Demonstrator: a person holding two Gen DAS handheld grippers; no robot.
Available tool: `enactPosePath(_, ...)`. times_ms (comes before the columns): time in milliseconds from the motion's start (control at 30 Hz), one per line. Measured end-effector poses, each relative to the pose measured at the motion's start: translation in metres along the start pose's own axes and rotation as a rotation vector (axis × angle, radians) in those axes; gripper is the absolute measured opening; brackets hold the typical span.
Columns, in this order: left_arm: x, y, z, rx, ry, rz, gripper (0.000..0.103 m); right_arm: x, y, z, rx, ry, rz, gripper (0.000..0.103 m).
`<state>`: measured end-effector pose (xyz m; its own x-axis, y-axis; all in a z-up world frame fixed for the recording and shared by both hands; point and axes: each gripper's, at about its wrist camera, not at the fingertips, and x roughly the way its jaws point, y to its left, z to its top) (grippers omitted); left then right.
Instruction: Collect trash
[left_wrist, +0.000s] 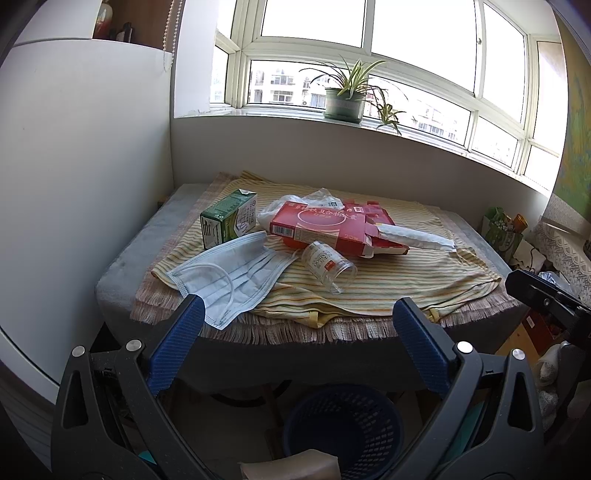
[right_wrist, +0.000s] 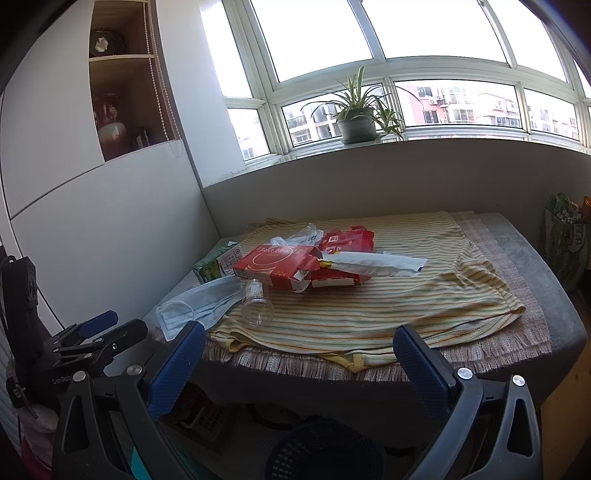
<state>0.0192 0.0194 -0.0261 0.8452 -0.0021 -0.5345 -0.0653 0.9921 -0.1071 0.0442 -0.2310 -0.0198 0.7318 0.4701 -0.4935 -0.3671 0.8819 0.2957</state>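
On the striped cloth (left_wrist: 369, 288) lie a green carton (left_wrist: 228, 221), a pale blue face mask (left_wrist: 229, 280), a clear plastic cup (left_wrist: 328, 266) on its side, a torn red box (left_wrist: 325, 227), a white paper wrapper (left_wrist: 417, 238) and crumpled clear plastic (left_wrist: 317, 197). A dark blue basket (left_wrist: 343, 428) stands on the floor below the table's front edge. My left gripper (left_wrist: 299, 314) hangs open in front of the table, with nothing between its fingers. In the right wrist view the same mask (right_wrist: 195, 306), cup (right_wrist: 256, 304) and red box (right_wrist: 280, 267) show. My right gripper (right_wrist: 299, 341) is open and holds nothing.
A white cabinet wall (left_wrist: 81, 184) closes the left side. A potted plant (left_wrist: 345, 99) stands on the windowsill behind. Bags and clutter (left_wrist: 506, 232) sit to the right of the table. The other gripper (right_wrist: 92, 339) shows at lower left in the right wrist view.
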Motion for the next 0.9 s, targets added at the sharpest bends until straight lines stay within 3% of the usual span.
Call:
enactPosePath(400,0.004,0.004,-0.002,-0.007,0.004,0.003,0.103,0.015,0.000,0.005,-0.023,0.061,-0.039,0.103)
enactPosePath(900,0.016,0.019,0.003,-0.010,0.026,0.010,0.103,0.033,0.013,0.012,-0.069,0.109,-0.014,0.103)
